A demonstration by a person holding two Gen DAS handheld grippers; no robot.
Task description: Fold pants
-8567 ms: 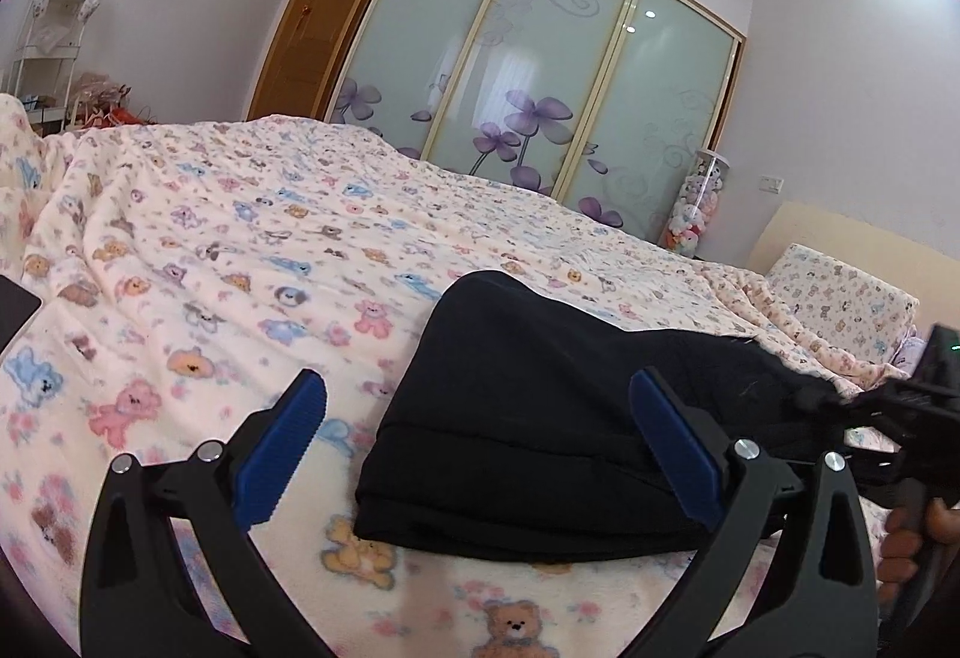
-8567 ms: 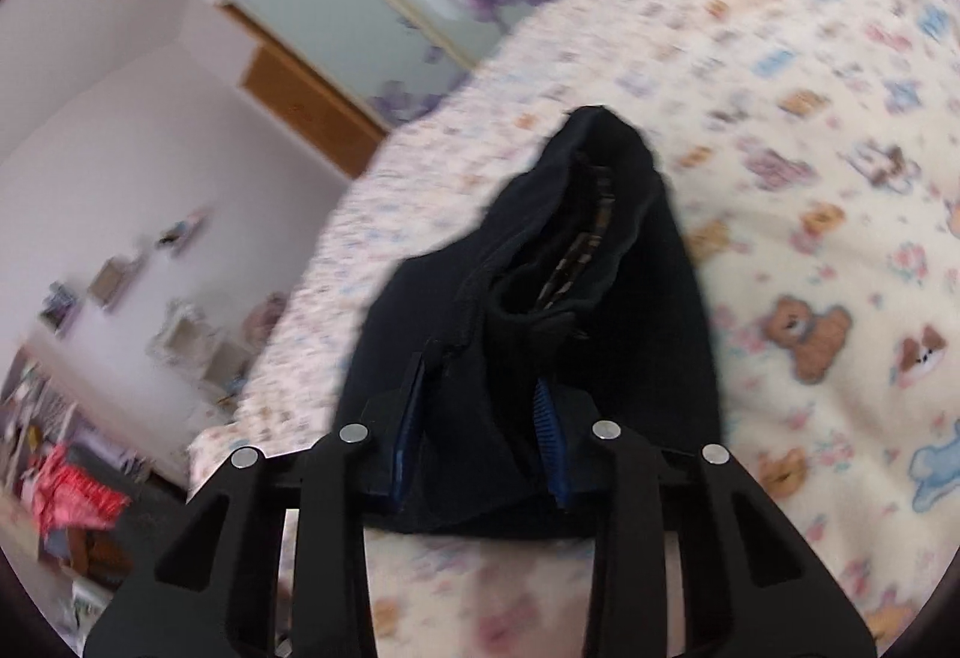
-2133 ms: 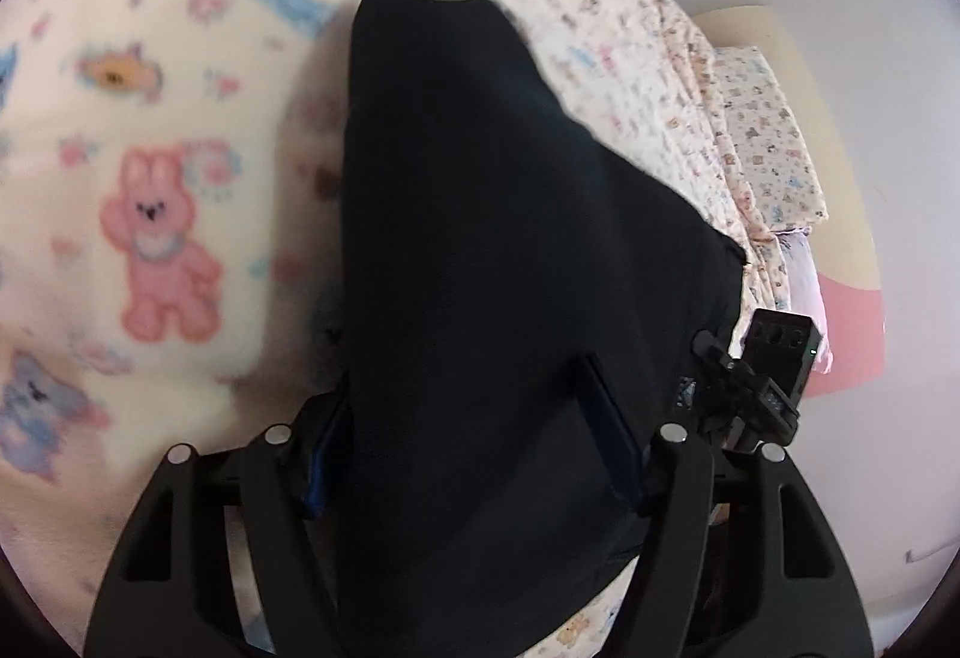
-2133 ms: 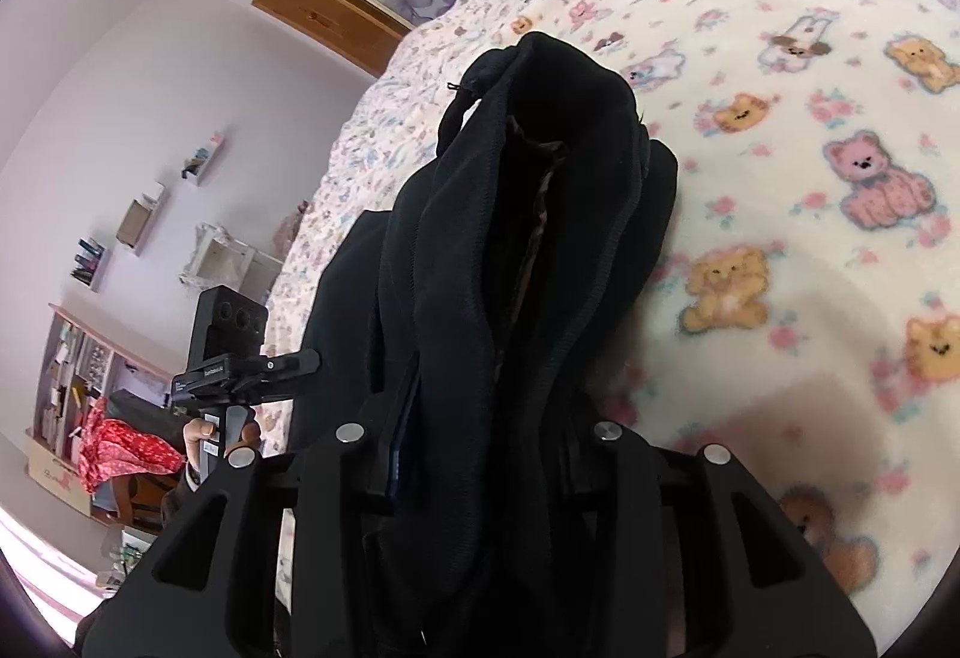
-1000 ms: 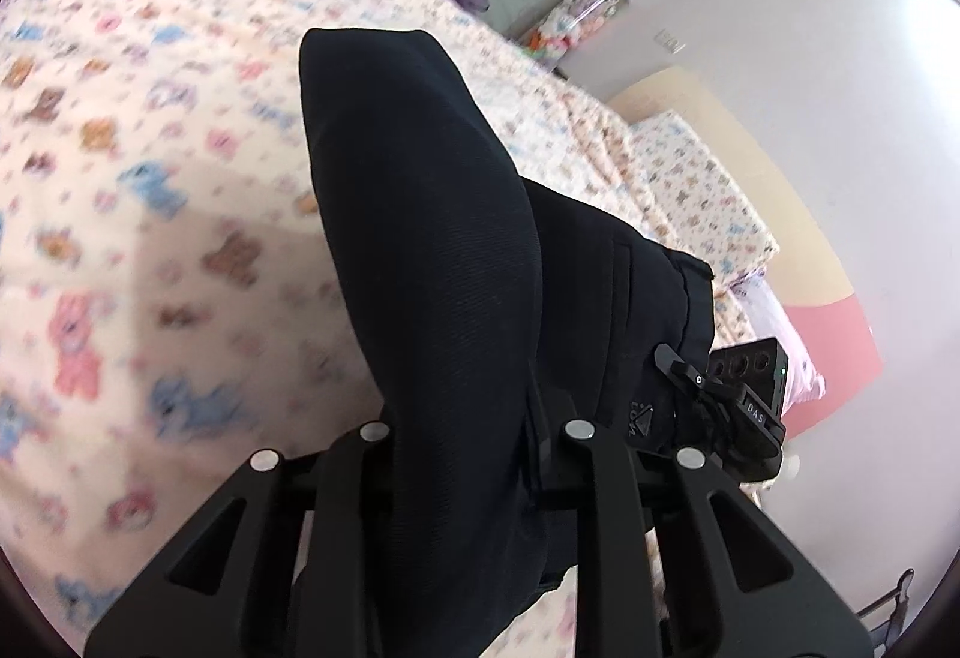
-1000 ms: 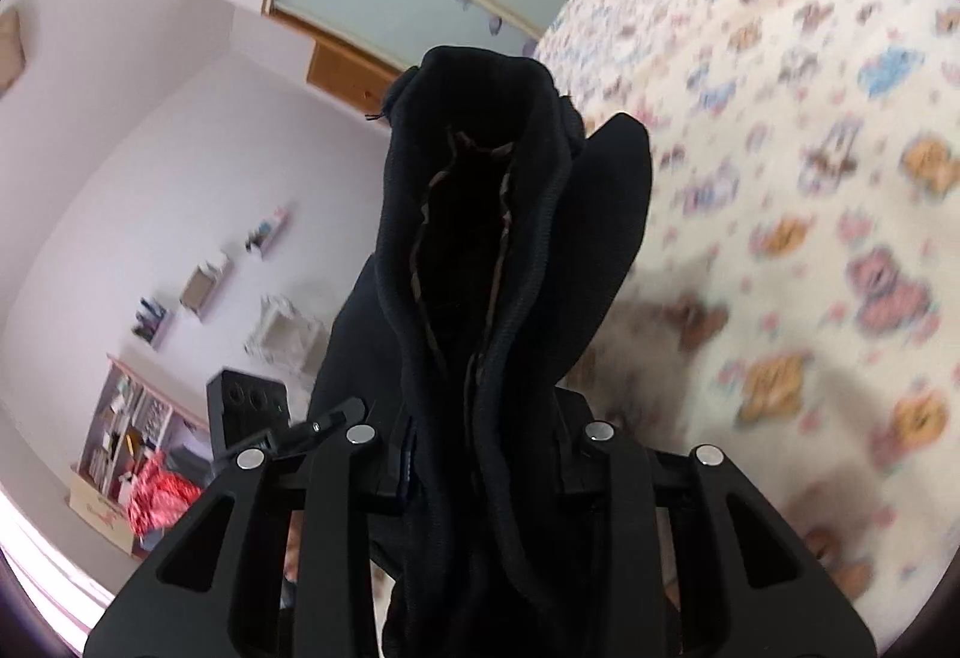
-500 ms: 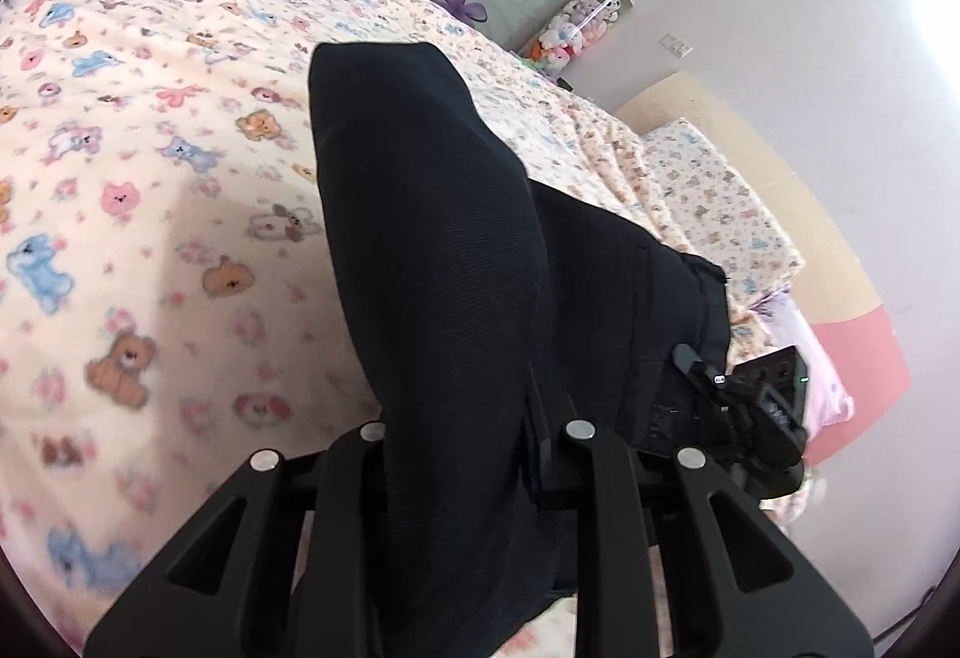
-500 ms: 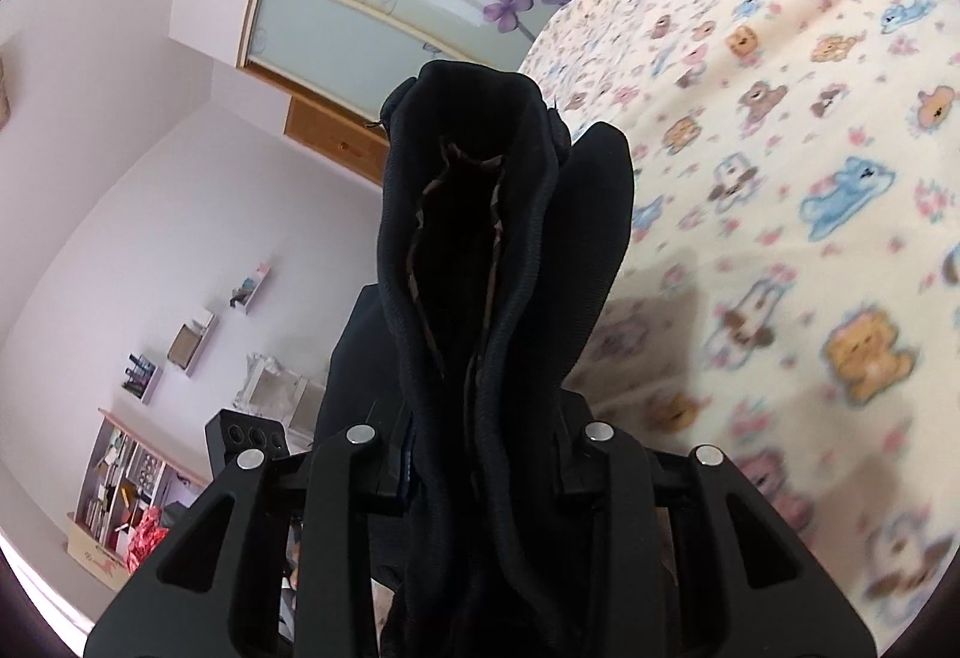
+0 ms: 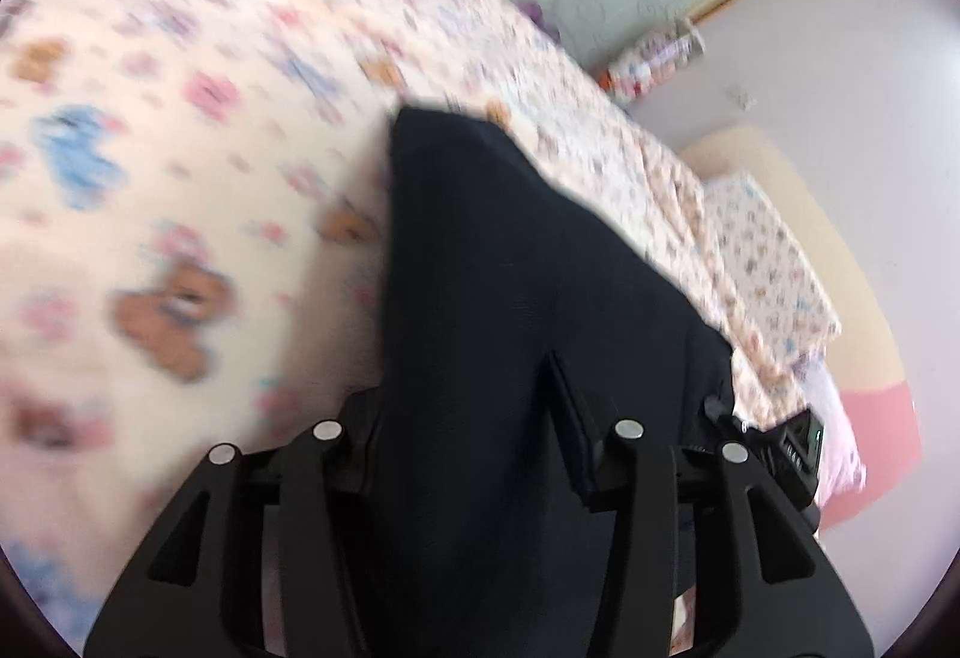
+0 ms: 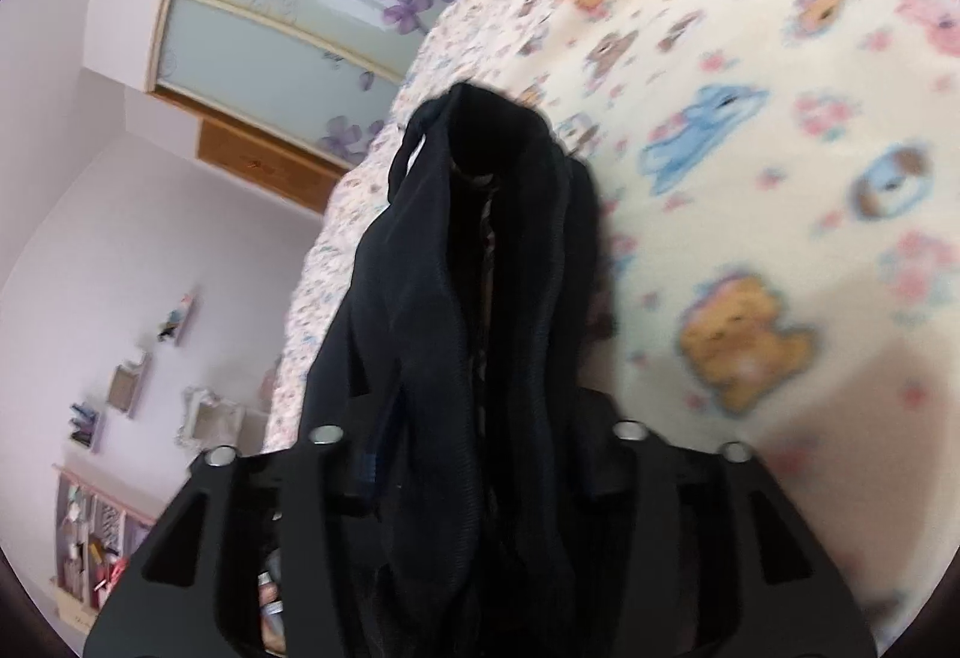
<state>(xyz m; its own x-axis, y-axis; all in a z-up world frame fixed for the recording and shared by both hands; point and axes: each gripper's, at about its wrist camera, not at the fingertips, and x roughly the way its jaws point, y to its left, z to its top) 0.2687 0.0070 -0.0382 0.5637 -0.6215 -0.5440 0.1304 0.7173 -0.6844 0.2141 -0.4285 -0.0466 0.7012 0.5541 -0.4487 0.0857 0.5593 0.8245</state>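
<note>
Opening both sets of jaws now: I am releasing the pants [image 9: 510,298], whose black cloth lies between each pair. Left gripper [image 9: 474,418] is spreading with the folded bundle running straight ahead onto the bed [image 9: 150,148]. Right gripper [image 10: 480,448] is spreading around the bunched waistband end; pad contact is hidden here. No containers are showing.
</note>
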